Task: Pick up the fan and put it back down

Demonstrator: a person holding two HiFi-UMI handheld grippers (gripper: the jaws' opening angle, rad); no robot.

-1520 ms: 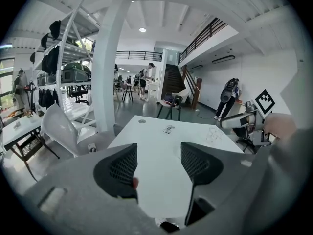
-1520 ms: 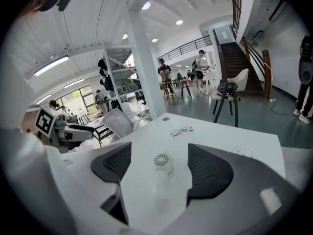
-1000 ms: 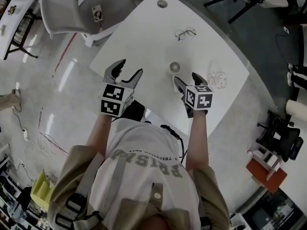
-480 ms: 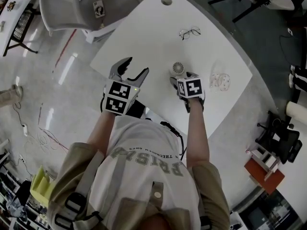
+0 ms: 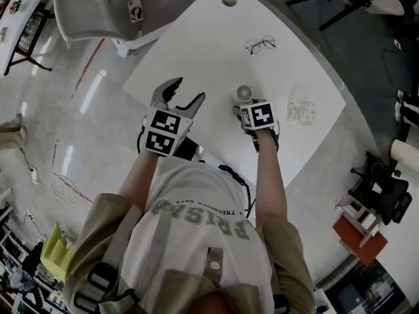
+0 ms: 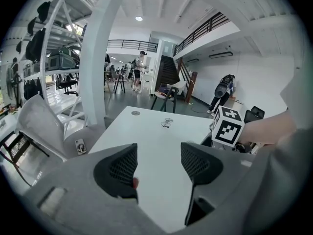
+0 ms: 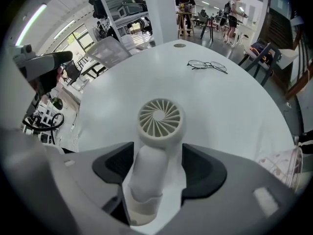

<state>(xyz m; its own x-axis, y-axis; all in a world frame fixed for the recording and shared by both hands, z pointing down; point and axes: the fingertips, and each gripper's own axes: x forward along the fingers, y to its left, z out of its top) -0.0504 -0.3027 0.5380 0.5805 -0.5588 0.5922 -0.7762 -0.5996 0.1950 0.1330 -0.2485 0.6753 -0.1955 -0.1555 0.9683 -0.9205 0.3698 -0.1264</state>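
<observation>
Your right gripper [image 7: 156, 168] points steeply down over the white table [image 5: 196, 51], with its marker cube on top in the head view [image 5: 254, 110]. The small white fan [image 7: 160, 117] lies on the table close to the edge nearest you, about midway along that edge [image 5: 244, 94]. In the right gripper view, the fan's round grille faces the camera and its handle runs back between the 2 jaws. Those jaws have just been closing around the handle. A strip of bare table shows between the handle and the pad on the right of that view, so the grip is not yet clamped. I cannot tell whether the other pad touches the handle.

Your left gripper [image 5: 185, 93] hangs over the table's left edge, well apart from the fan. Its 2 jaws stand apart with only bare tabletop between them [image 6: 156, 165].

A pair of glasses [image 5: 260, 44] lies toward the far edge, beyond the fan. A clear patterned wrapper [image 5: 300, 110] sits near the right corner. A round hole [image 5: 228, 0] marks the far corner. A grey chair [image 5: 85, 8] stands off the left edge.
</observation>
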